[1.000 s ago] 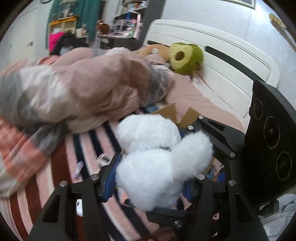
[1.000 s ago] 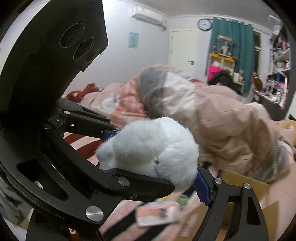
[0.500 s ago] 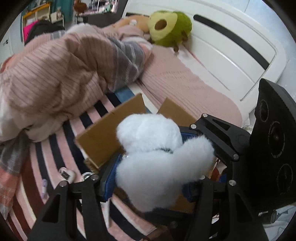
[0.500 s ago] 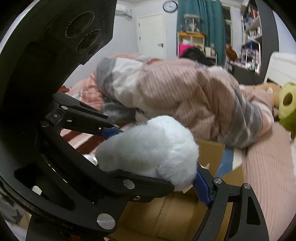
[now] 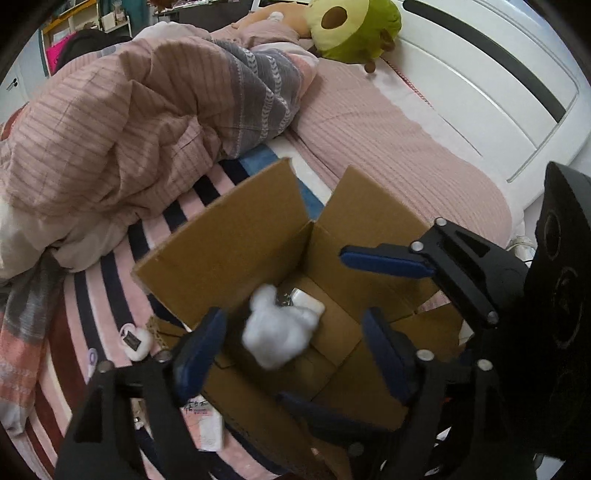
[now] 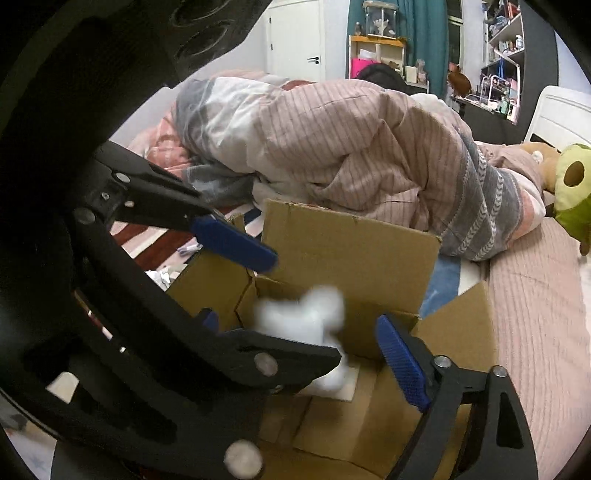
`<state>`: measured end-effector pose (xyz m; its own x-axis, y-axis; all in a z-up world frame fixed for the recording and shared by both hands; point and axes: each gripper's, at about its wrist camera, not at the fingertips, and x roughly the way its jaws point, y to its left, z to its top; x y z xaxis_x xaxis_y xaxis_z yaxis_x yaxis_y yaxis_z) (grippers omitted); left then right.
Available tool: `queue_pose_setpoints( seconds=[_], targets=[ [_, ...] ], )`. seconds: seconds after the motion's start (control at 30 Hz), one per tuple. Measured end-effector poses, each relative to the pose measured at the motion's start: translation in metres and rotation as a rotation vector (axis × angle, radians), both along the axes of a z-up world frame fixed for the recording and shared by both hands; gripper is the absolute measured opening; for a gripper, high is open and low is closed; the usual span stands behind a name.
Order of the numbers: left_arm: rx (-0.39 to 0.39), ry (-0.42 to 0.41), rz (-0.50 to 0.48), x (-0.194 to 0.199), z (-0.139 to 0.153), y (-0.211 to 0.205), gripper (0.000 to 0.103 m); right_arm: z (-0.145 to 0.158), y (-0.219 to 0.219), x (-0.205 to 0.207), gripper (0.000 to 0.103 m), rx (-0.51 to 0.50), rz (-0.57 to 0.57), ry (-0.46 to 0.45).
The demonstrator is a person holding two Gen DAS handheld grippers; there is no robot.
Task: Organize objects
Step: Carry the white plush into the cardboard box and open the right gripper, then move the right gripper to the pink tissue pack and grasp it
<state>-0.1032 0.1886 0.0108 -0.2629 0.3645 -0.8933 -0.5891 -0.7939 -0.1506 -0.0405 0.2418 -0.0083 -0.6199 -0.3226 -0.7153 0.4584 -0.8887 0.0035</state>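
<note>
A fluffy white plush toy shows blurred and loose inside the open cardboard box on the bed, touching no pad. My left gripper hangs over the box with its jaws opening, the blue pads either side of the toy and clear of it. My right gripper is opening as well, with nothing pressed between its pads. It crosses the left wrist view as a second pair of blue fingers. A flat white item lies on the box floor beside the toy.
A crumpled pink and grey quilt lies behind the box. An avocado plush rests by the white headboard. A small white pouch and a paper label lie on the striped sheet.
Both grippers, which held the white toy between them, came down over the box and opened. The toy left their pads and dropped into the box.
</note>
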Motion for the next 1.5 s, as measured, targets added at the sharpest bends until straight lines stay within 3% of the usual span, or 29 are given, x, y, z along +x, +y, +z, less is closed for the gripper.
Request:
queue_pose_setpoints(
  seconds=[0.2,0.47,0.53,0.6,0.77,1.0,1.17,1.33,1.5],
  targets=[
    [0.000,0.024,0.010,0.002,0.008,-0.001,0.078,0.001,0.003,0.008,0.087,0.011,-0.005,0.017],
    [0.051,0.121,0.033,0.027,0.043,-0.029,0.078,0.019,0.001,0.034,0.087,-0.051,0.009,0.064],
    [0.082,0.149,0.047,0.035,0.053,-0.047,0.079,0.030,-0.005,0.045,0.087,-0.092,0.038,0.091],
    [0.108,0.178,0.078,0.045,0.063,-0.072,0.087,0.039,-0.016,0.055,0.087,-0.138,0.083,0.111],
    [0.146,0.251,0.203,0.063,0.074,-0.146,0.088,0.046,-0.065,0.071,0.087,-0.195,0.207,0.110],
    [0.137,0.270,0.387,0.079,0.032,-0.235,0.089,0.012,-0.136,0.076,0.087,-0.279,0.292,0.019],
    [0.169,0.221,0.488,0.089,-0.021,-0.273,0.089,-0.032,-0.162,0.074,0.087,-0.335,0.182,-0.051],
    [0.190,0.182,0.570,0.104,-0.057,-0.293,0.089,-0.079,-0.163,0.057,0.087,-0.329,-0.042,-0.113],
    [0.153,0.153,0.629,0.115,-0.083,-0.303,0.089,-0.119,-0.143,0.038,0.087,-0.356,-0.285,-0.189]
  ],
)
